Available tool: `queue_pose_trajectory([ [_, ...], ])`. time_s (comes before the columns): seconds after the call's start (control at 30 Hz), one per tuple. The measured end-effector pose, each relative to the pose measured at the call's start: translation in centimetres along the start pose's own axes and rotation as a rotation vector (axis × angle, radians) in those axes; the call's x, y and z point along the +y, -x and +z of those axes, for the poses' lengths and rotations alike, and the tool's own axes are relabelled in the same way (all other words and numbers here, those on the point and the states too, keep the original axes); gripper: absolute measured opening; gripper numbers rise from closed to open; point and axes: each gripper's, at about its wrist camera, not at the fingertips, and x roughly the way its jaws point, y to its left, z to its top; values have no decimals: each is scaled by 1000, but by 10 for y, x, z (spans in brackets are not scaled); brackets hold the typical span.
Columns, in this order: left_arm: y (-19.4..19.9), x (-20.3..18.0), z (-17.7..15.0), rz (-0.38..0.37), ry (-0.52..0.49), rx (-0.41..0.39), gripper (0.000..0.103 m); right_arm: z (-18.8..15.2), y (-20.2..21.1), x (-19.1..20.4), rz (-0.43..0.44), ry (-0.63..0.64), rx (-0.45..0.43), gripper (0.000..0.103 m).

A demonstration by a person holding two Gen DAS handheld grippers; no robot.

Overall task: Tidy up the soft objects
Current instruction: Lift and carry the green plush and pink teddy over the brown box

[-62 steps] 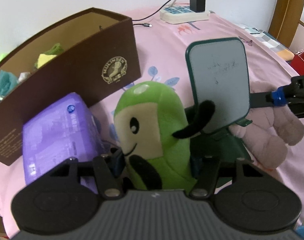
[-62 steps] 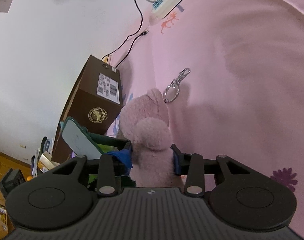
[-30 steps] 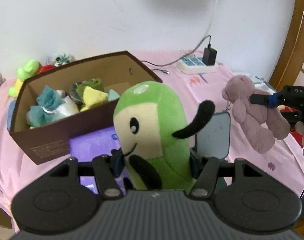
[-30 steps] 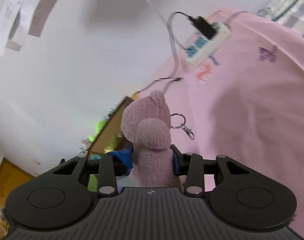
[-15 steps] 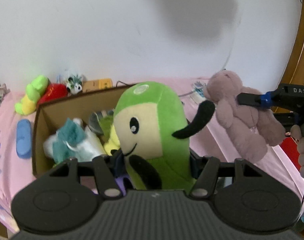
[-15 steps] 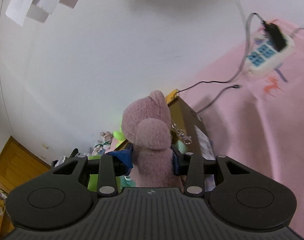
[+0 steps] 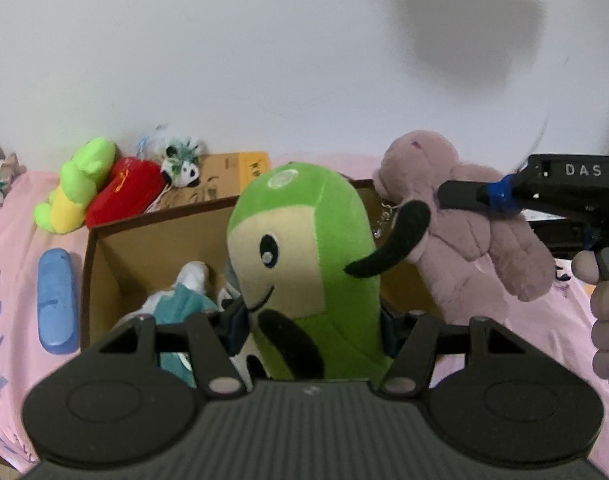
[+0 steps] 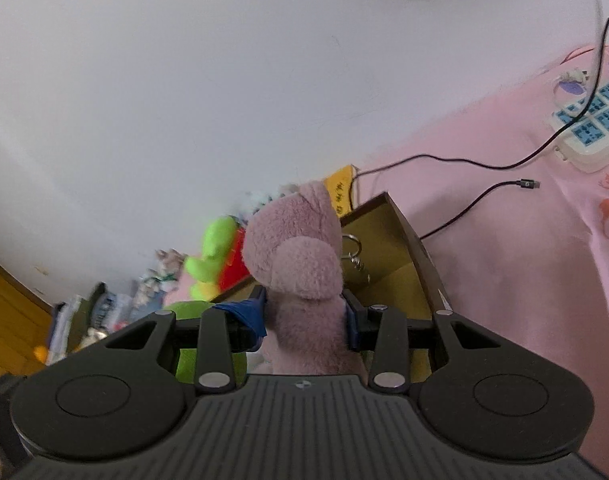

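- I am gripping the green plush (image 7: 304, 264) in the left gripper (image 7: 310, 320), jaws pinching its lower body, and I am holding it upright at the near side of the brown box (image 7: 116, 248), partly over the opening.
- I am gripping the pink bear (image 8: 300, 268) in the right gripper (image 8: 304, 320), jaws pinching its middle; the left view is showing it above the box's right end, touching or nearly touching the green plush's black arm.
- I am judging that the drop should go one toy at a time, so the two are not tangling; the bear's key ring (image 8: 350, 248) could be catching on the wall.
- Inside the box, I am aiming for the bare floor beyond the teal cloth (image 7: 184, 300), easing low before letting go.
- Beyond the box, the caterpillar toy (image 7: 74, 192) and red plush (image 7: 124, 196) are waiting by the wall.
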Motion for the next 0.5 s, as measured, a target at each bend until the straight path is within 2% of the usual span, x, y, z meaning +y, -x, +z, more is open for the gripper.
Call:
queue_pose_trajectory([
  [0.27,-39,16,-2,4,50,92,64,-15,-43,10,-165,133,72,22],
  [0.5,-58,17,-4,14,58,135,65,-17,-55,21,-220,229,65,23],
])
